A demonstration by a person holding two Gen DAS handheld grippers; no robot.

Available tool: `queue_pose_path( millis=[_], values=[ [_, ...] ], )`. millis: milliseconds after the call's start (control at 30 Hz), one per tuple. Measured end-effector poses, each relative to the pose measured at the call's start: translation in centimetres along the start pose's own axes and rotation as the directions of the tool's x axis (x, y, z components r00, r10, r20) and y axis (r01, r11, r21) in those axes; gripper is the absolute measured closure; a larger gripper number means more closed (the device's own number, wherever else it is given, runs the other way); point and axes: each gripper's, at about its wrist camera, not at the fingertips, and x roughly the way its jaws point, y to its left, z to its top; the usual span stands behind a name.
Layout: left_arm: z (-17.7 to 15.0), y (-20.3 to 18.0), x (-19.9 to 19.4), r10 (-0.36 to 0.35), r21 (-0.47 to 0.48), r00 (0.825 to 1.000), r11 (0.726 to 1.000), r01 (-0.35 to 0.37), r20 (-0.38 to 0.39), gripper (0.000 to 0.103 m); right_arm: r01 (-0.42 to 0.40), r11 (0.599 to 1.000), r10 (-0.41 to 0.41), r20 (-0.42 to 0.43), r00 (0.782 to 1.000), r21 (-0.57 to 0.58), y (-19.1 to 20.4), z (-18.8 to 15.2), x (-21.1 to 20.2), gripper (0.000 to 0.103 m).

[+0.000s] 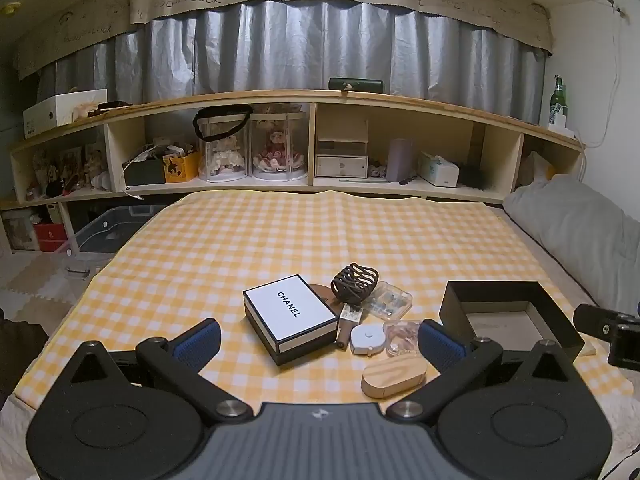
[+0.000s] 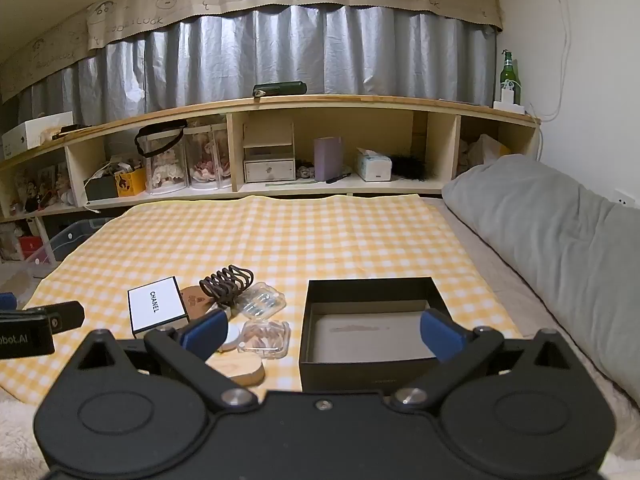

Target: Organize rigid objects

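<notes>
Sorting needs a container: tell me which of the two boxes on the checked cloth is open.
The black box on the right is open, lidless, with its bare floor showing. The white-topped CHANEL box left of it is closed.

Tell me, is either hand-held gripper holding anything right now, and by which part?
Nothing is held. The left hand-held gripper and right hand-held gripper are both wide open above the cloth, with no item touching their pads.

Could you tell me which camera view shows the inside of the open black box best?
The right wrist view: the open black box sits centred ahead, its pale floor fully visible and empty. In the left wrist view the box lies far right, partly hidden by that gripper's finger.
</notes>
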Motion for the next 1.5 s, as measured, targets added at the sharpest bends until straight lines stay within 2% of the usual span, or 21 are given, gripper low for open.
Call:
queue_pose_path(
  millis=[1500],
  values=[
    [0.1, 0.07, -0.11, 0.002, 0.01, 1.0, 1.0, -0.002, 0.007, 0.0, 0.002, 1.0, -0.002, -0.003, 1.0, -0.01, 0.06, -0.04, 0.06, 0.0]
  ],
)
